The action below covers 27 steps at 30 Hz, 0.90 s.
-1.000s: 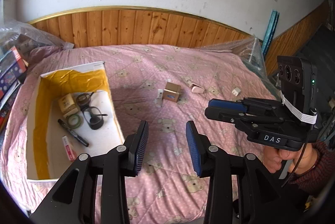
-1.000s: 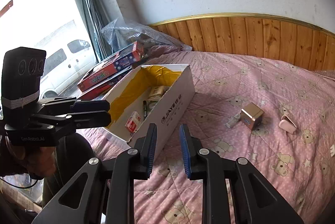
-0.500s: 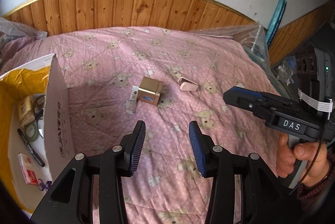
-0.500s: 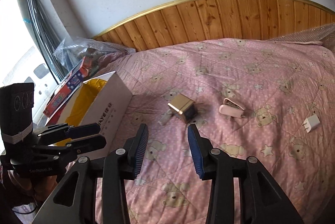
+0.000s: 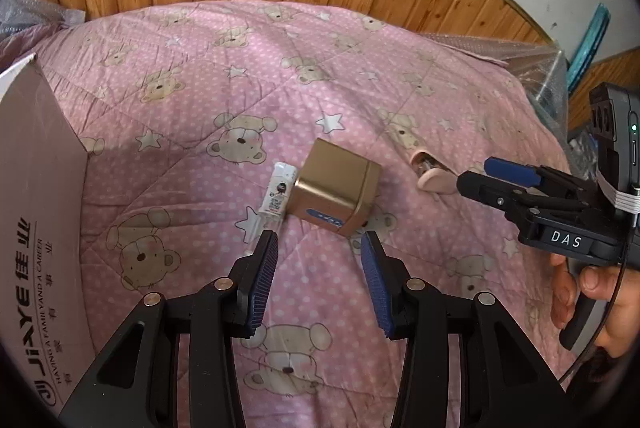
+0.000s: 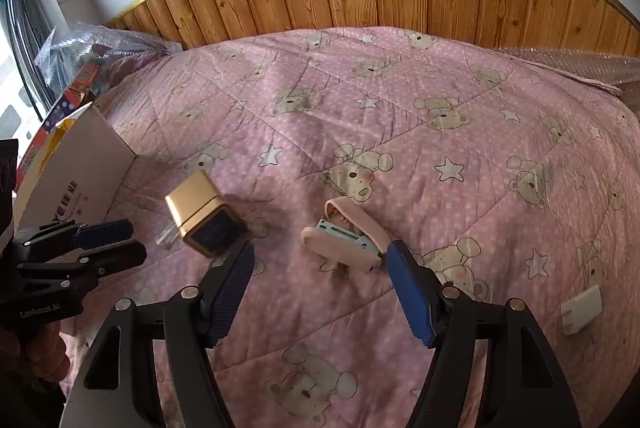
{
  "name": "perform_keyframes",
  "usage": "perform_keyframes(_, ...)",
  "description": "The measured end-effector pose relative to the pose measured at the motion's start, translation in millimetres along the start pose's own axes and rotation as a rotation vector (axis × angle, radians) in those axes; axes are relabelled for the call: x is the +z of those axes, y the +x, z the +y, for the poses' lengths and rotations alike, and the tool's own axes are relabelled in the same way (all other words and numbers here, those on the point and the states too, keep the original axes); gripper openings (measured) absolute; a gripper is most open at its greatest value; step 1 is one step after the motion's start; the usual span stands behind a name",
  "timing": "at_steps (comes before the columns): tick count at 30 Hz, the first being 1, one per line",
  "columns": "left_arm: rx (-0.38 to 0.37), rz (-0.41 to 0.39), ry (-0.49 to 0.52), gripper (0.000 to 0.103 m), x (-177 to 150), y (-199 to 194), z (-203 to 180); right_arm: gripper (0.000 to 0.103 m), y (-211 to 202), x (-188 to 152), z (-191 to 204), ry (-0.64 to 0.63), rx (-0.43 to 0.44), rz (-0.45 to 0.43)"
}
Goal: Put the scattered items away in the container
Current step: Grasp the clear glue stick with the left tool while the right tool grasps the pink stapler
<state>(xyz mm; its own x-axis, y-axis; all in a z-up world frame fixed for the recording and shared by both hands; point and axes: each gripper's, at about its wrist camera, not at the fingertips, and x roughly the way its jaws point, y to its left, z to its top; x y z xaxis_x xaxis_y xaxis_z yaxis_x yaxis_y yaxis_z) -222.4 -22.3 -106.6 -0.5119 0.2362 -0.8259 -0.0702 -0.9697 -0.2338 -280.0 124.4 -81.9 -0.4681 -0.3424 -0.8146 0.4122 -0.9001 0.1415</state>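
left gripper (image 5: 319, 270): mine, jaws held part open with nothing between them; it hangs just short of the gold box (image 5: 335, 191), aimed down at it, so I read this as lining up to straddle the box across its flat sides.
right gripper (image 6: 320, 292): mine, jaws opening wide at this moment, nothing between them yet; the pink stapler (image 6: 347, 239) lies just ahead of the tips, its near end almost touching the right-hand pad.
why both at once: one loose item per hand, judged as a paired pick so that both go to the container in a single trip.
gold box: lying tilted on the bed quilt (image 5: 280, 76), dark face toward the right gripper; soft bedding under it may let it rock when pinched.
small tube (image 5: 276, 200): clear and white, lying touching or just beside the box's left side; the left jaw could catch it on the way in.
pink stapler: lying partly sprung open, metal showing; the wide jaw setting suits its length.
white plug (image 6: 581, 309): alone at the right of the bed, well apart from both grippers; still to be collected.
cardboard box (image 5: 38, 212): the container, at the left edge of the bed, near wall toward me; contents not visible from here.
obstruction: the two grippers work near each other; crossing paths toward the container is my main worry.
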Motion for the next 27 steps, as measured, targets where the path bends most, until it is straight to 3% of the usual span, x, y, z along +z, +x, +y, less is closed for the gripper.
perform_keyframes(5, 0.029, 0.013, -0.021, 0.046, 5, 30, 10, 0.073, 33, 6, -11, -0.044, -0.009, 0.023)
perform_keyframes(8, 0.025, -0.002, -0.009, 0.046, 10, 42, 9, 0.073, 45, 5, -17, -0.036, 0.028, 0.022)
perform_keyframes(10, 0.007, 0.000, -0.001, 0.045, 10, 51, 6, 0.063, 51, 4, -17, -0.038, 0.055, 0.031)
perform_keyframes(11, 0.023, -0.013, 0.023, 0.043, 8, 52, 2, 0.063, 52, 3, -16, -0.042, 0.060, 0.031)
perform_keyframes(13, 0.079, -0.031, 0.069, 0.029, 6, 53, -4, 0.062, 52, 3, -13, -0.053, 0.056, 0.024)
perform_keyframes(14, 0.093, -0.036, 0.067, 0.021, 6, 52, -3, 0.062, 52, 3, -12, -0.054, 0.054, 0.023)
perform_keyframes(15, 0.086, -0.038, 0.048, 0.019, 6, 51, 1, 0.062, 52, 3, -12, -0.051, 0.055, 0.023)
perform_keyframes(27, 0.036, -0.046, -0.027, 0.019, -33, 5, 9, 0.062, 27, -9, -1, 0.027, 0.089, 0.033)
